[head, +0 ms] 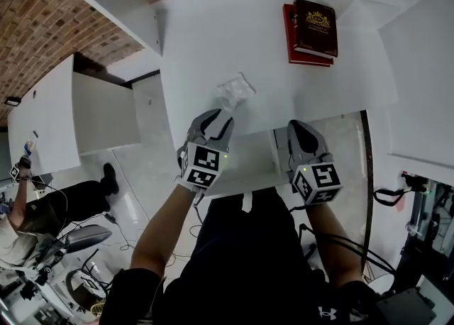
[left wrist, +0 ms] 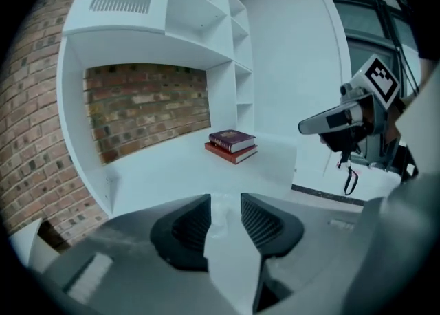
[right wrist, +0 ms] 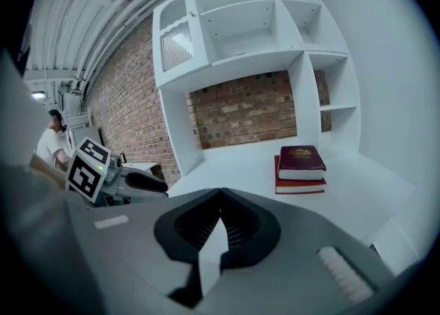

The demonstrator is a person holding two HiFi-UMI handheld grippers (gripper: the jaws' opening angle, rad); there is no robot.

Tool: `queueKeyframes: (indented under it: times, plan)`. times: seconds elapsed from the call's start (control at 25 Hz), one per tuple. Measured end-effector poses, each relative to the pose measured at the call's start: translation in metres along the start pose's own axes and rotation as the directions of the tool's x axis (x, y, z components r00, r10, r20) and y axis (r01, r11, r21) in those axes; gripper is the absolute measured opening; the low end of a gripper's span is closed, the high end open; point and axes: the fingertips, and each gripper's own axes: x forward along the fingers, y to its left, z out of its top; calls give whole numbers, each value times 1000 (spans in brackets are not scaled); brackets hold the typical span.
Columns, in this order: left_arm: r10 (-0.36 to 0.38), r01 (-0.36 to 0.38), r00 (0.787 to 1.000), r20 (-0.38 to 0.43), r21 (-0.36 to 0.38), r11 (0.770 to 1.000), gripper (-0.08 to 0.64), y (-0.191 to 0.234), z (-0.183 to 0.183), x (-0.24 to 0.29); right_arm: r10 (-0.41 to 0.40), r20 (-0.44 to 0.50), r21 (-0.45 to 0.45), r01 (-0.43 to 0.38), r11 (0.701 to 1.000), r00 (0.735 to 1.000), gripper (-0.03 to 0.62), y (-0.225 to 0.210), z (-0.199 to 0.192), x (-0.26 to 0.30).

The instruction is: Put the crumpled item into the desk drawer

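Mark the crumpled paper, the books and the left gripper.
crumpled paper [head: 235, 92], head view, middle of the wad
books [head: 315, 28], head view, top book's cover
left gripper [head: 220, 119], head view, midway between its fingertips

Place: looks like a lab or studio with a mock study corner
Study bits: white desk [head: 234, 47], shelves [right wrist: 254, 25], books [head: 312, 32], brick wall [head: 35, 32]
Lab bits: cables [head: 106, 238] over the floor, another person [head: 21, 224] nearby

One camera looks down from the head at the table [head: 213, 40]. Others ride the left claw [head: 218, 119] and right claw [head: 299, 130], facing the books [head: 312, 32].
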Motion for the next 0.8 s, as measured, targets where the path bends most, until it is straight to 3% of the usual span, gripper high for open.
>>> queueKeyframes:
  times: [0.4, 0.64, 0.8]
  plan:
    - [-18, 27, 984, -178, 47, 999, 153, -2, -52, 74, 3, -55, 20, -2, 1000, 999, 3, -14, -16, 10]
    - [-20, 32, 973, -229, 46, 998, 153, 0, -62, 101, 8, -85, 32, -5, 999, 996, 3, -21, -26, 19]
    - [-13, 29, 966, -259, 59, 998, 113, 3, -67, 109, 7, -90, 26, -4, 1000, 996, 3, -27, -30, 21]
